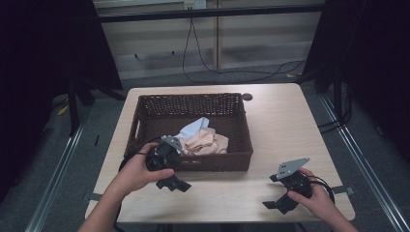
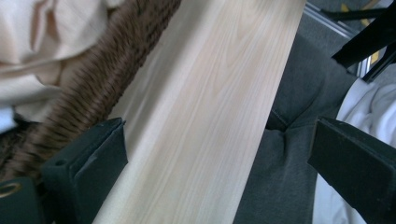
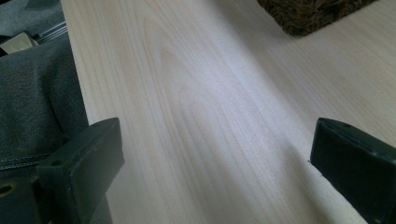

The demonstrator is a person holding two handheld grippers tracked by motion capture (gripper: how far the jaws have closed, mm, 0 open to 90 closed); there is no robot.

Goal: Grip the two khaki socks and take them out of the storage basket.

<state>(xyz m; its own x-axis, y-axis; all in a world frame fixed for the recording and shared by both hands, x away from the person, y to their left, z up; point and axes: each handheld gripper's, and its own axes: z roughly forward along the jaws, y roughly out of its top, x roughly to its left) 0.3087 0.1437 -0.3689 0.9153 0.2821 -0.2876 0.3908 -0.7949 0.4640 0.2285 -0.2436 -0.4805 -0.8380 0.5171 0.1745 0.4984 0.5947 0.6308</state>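
Note:
A dark brown wicker basket [image 1: 145,113] stands on the light wood table [image 1: 285,125]. Inside it lie a peach cloth [image 1: 208,142] and a pale blue cloth [image 1: 193,128]. My left gripper [image 1: 173,183] hovers just in front of the basket's near wall, open, with nothing between its jaws. In the left gripper view the basket wall [image 2: 98,79] and the peach cloth [image 2: 42,37] sit at the upper left. My right gripper [image 1: 278,203] is open over the table's front right corner, holding nothing. The right gripper view looks across bare wood to a basket corner [image 3: 308,14].
A round cable hole [image 1: 247,96] sits in the table behind the basket. Black stands and curtains flank the table, and cables trail on the floor beyond it. The person's grey trousers [image 2: 285,154] show below the table edge.

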